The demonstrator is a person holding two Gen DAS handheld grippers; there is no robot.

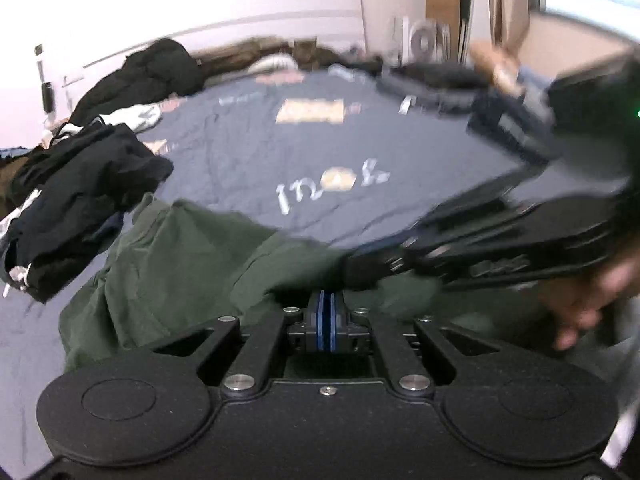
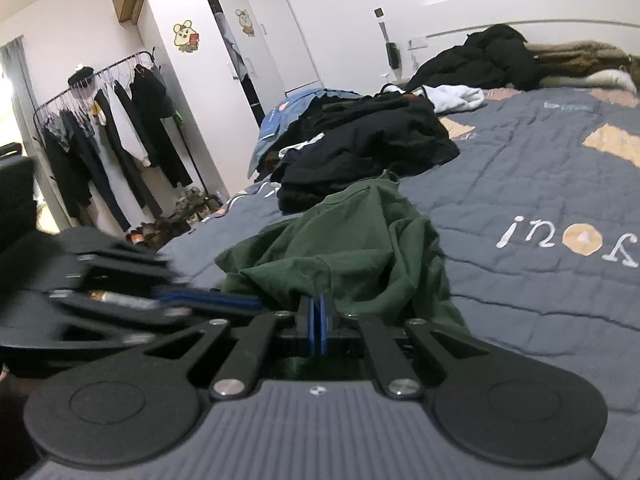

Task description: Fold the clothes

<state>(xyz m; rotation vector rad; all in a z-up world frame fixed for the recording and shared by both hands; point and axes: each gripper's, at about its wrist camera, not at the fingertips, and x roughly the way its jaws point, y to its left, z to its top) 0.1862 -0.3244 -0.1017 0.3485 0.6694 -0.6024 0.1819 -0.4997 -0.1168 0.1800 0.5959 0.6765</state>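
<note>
A: Start at the tools. How do the two grippers stand?

B: The left gripper (image 1: 327, 300) has its blue-padded fingers pressed together, with dark green cloth bunched right at the tips. The right gripper (image 2: 319, 304) looks the same: blue pads closed, green fabric pinched where they meet. Each seems to have hold of the green garment (image 2: 348, 248), though the exact fold caught between the pads is hidden by the cloth itself.

A: Can either tool be seen from the other's camera?

B: Yes, but poorly. In the left wrist view the right gripper crosses from the right edge as a smeared black shape, and the hand (image 1: 580, 304) behind it is only a pale blur. In the right wrist view the left gripper enters from the left, also streaked.

A: And the garment?

B: It lies crumpled on the bed (image 2: 540, 184), a soft matte heap with deep creases, its near edge drawn up to both tools. Its shape cannot be made out.

A: What surrounds it?

B: A grey-blue quilted bedspread with stitched squares, white lettering and tan patches. Beyond the green heap sits a pile of black clothes (image 2: 368, 152), loosely slumped. Farther off a white wardrobe (image 2: 208, 40) and a clothes rack (image 2: 108, 128) with dark hanging garments stand by the wall.
</note>
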